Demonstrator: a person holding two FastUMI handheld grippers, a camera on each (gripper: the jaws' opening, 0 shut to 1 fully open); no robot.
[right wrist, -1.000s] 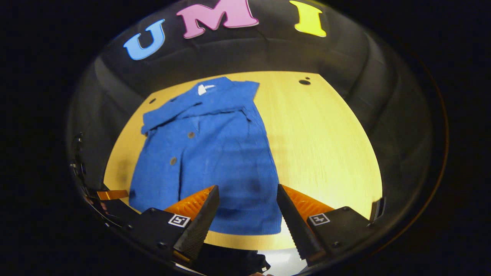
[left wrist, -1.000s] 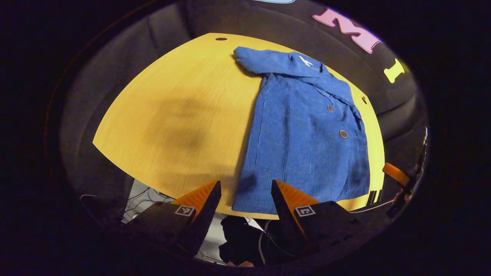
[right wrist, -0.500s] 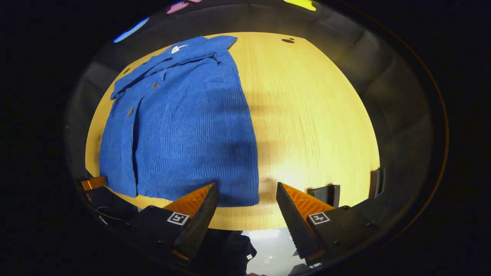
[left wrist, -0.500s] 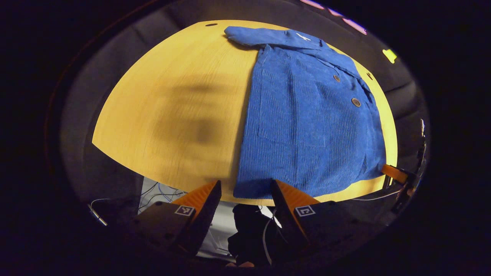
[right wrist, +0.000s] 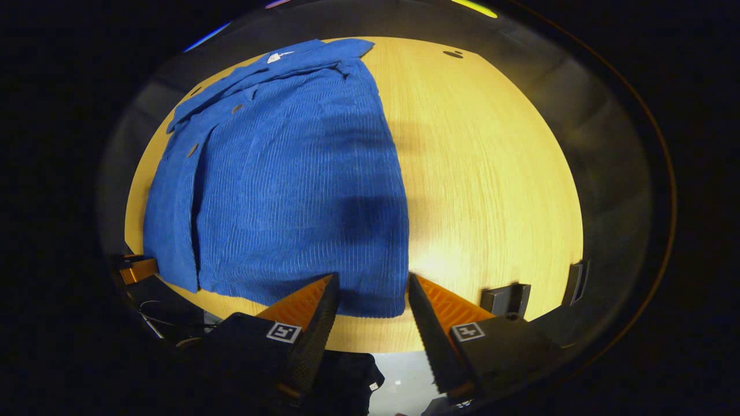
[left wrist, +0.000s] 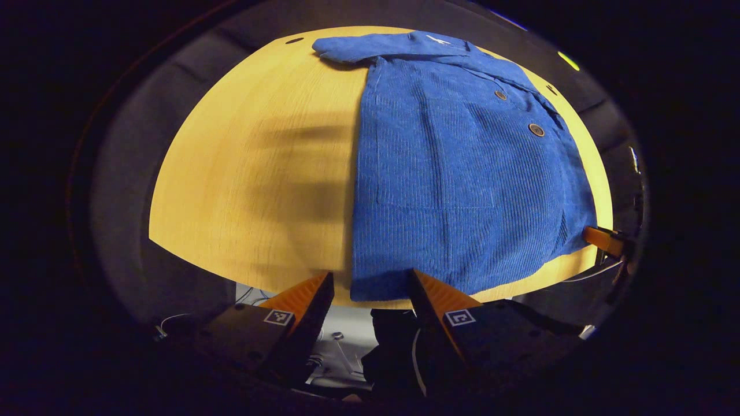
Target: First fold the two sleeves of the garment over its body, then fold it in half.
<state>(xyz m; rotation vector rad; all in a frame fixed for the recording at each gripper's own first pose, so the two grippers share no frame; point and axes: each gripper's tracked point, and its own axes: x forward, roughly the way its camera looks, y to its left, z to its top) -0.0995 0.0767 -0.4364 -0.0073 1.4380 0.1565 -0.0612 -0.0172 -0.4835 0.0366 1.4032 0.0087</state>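
A blue corduroy jacket [left wrist: 462, 173] lies flat, buttons up, on the yellow wooden table [left wrist: 248, 173]. Its collar is at the far side and a folded sleeve [left wrist: 358, 47] lies across the top. My left gripper [left wrist: 371, 283] stands open at the table's near edge, with the jacket's near left hem corner [left wrist: 376, 286] showing between its fingers. In the right gripper view the jacket [right wrist: 289, 173] spreads to the left, and my right gripper [right wrist: 373, 284] is open just before the other hem corner [right wrist: 378, 303]. Neither gripper holds cloth. The right gripper [left wrist: 604, 240] also shows far right, the left gripper [right wrist: 136, 268] far left.
Two black clamps [right wrist: 506, 297] sit on the table's near edge to the right of my right gripper. Small holes [right wrist: 454, 54] mark the far part of the table [right wrist: 491, 173]. Cables and a pale floor [left wrist: 341, 352] lie below the near edge.
Both grippers have come down and in toward the jacket's near hem, so the jacket looks larger. The right gripper's fingers have drawn slightly closer together. The jacket has not moved.
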